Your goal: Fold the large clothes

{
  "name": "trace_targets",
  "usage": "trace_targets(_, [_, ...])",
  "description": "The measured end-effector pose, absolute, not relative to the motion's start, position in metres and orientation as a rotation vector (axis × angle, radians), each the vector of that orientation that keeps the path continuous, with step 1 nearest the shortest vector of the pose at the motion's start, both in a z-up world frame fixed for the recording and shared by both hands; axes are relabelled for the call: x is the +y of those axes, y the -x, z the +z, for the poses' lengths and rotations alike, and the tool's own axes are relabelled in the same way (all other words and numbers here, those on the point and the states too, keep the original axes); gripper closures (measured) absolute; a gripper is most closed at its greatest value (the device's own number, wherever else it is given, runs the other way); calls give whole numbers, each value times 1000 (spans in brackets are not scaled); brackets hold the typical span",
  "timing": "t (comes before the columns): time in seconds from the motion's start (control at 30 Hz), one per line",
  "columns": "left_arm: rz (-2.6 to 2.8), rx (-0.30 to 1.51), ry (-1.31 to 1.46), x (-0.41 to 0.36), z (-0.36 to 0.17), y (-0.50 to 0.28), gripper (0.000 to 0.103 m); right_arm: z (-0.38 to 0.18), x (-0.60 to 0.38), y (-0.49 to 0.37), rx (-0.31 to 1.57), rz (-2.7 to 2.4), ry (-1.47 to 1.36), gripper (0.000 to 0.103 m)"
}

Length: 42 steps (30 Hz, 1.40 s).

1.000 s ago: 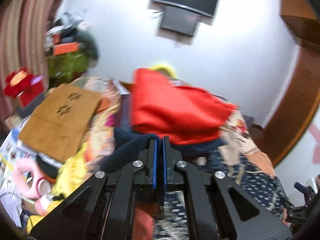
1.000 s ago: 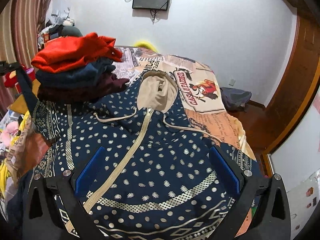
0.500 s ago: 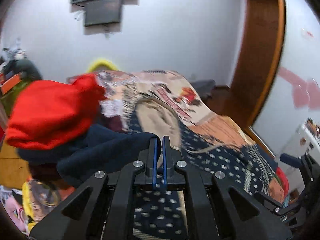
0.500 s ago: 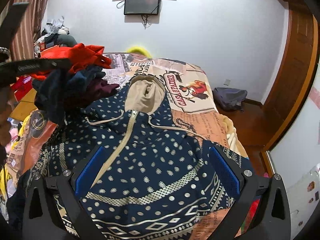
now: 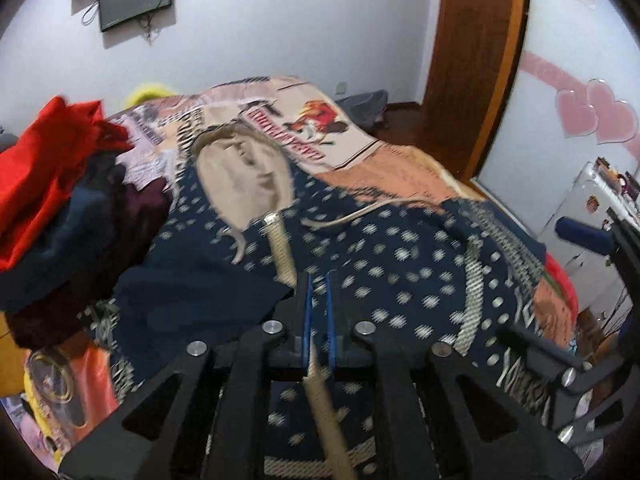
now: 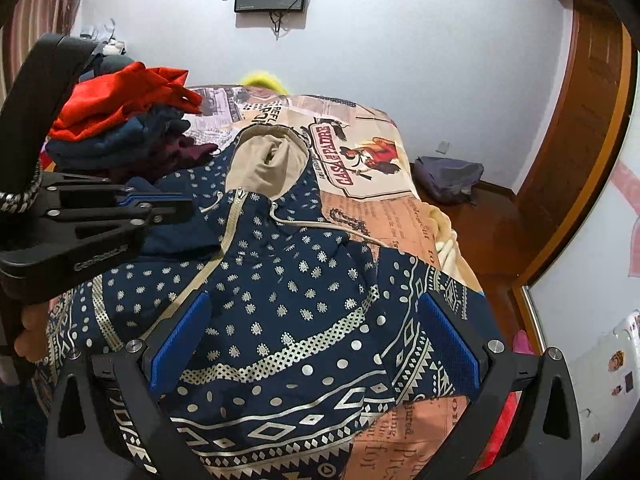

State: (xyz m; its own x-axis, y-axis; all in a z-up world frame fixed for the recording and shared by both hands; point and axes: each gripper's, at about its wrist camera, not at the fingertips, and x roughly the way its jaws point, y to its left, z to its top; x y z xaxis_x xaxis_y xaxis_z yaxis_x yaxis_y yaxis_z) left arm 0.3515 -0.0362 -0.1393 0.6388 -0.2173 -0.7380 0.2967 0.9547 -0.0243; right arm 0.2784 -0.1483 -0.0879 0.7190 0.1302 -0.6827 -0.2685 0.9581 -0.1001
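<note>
Beyond the hoodie (image 6: pixel 296 280), bedspread (image 6: pixel 360 152) lettering "CASA DE PADRE".

I'm seeing a soft matt cloth hoodie (image 6: pixel 304 280), navy with silvery printed dots and a smooth beige hood lining. The bedspread (image 6: pixel 372 152) under it is looking like flat printed cloth. My right gripper (image 6: pixel 312 340) is showing matt black plastic, ribbed blue pads and shiny metal screws. The door frame (image 5: pixel 476 60) is gleaming as varnished wood.

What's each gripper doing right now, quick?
Left gripper: jaws have just been opening, narrow gap, nothing visibly pinched.
Right gripper: wide open, holding nothing, above the hoodie.
</note>
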Motion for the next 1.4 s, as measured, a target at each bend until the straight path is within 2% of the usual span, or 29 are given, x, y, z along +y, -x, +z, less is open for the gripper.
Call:
trace_targets(0.03, [-277, 831, -101, -30, -139, -351, 88, -88, -147, -278, 737, 224, 202, 0])
trace_targets(0.07, [-251, 831, -98, -19, -138, -349, 73, -87, -144, -278, 735, 229, 208, 0])
trace_targets(0.1, [-225, 829, -97, -10, -137, -348, 54, -86, -142, -277, 733, 233, 212, 0])
trace_targets(0.17, [-154, 809, -100, 14, -134, -340, 35, -83, -136, -277, 726, 250, 222, 0])
trace_targets(0.2, [-113, 794, -109, 30, -131, -335, 33, -82, -132, -277, 724, 260, 226, 0])
trace_targets(0.37, [28, 813, -143, 92, -138, -319, 29, -80, -102, -284, 726, 342, 266, 0])
trace_targets(0.6, [124, 910, -110, 167, -174, -296, 28, -88, -35, -297, 749, 495, 380, 1])
trace_targets(0.97, [87, 1027, -74, 189, -239, -296, 28, -144, 75, -328, 859, 696, 598, 3])
trace_targets(1.07, [62, 1044, -57, 190, -248, -297, 28, -167, 92, -338, 887, 691, 671, 10])
trace_targets(1.27, [26, 1066, -47, 190, -267, -304, 28, -198, 101, -354, 945, 683, 690, 16])
trace_targets(1.33, [19, 1076, -39, 189, -273, -307, 28, -201, 98, -355, 948, 691, 665, 24])
trace_targets(1.4, [16, 1079, -32, 187, -277, -309, 28, -201, 93, -354, 945, 699, 649, 41])
